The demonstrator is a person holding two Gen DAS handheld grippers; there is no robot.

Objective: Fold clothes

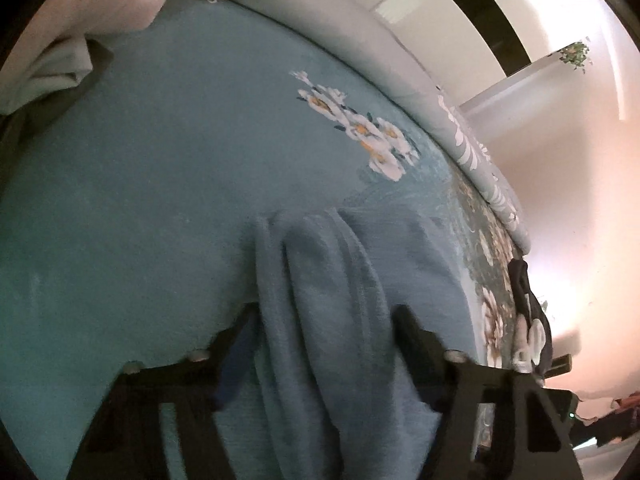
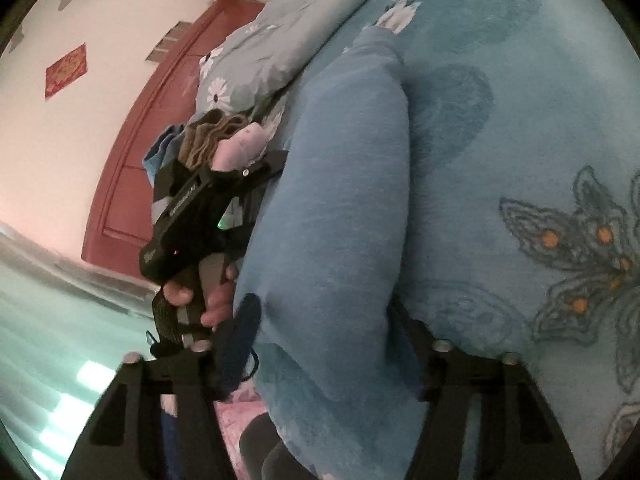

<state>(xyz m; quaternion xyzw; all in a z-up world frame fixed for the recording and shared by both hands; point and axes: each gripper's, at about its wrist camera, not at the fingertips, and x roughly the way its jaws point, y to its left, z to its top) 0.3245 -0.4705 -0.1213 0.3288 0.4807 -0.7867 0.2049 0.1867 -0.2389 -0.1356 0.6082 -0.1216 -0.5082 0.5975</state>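
While the blue garment [image 1: 320, 280] lies bunched in long ridges on the bed [image 1: 160, 180], both pairs of tongs sit at its near edge, one at each end, which looks to me like the way you take a cloth by two corners so it can be lifted and laid over itself evenly. The left tongs [image 1: 324, 320] stand wide, their fingers on either side of the gathered cloth, which runs through the gap; I cannot see them pinching it. The right tongs [image 2: 324, 320] likewise straddle a thick roll of the same garment [image 2: 340, 220], fingers well apart with the fabric filling the space between, so whether they press it I cannot tell. From the right camera the left tool shows beside the garment's far edge, a hand [image 2: 208, 292] wrapped round its grip. A stack of cloths [image 2: 224, 140] lies beyond it near the quilt [image 2: 280, 40], perhaps pieces already folded, perhaps ones waiting. The garment's creases suit either a fold being gathered or a cloth being spread flat.
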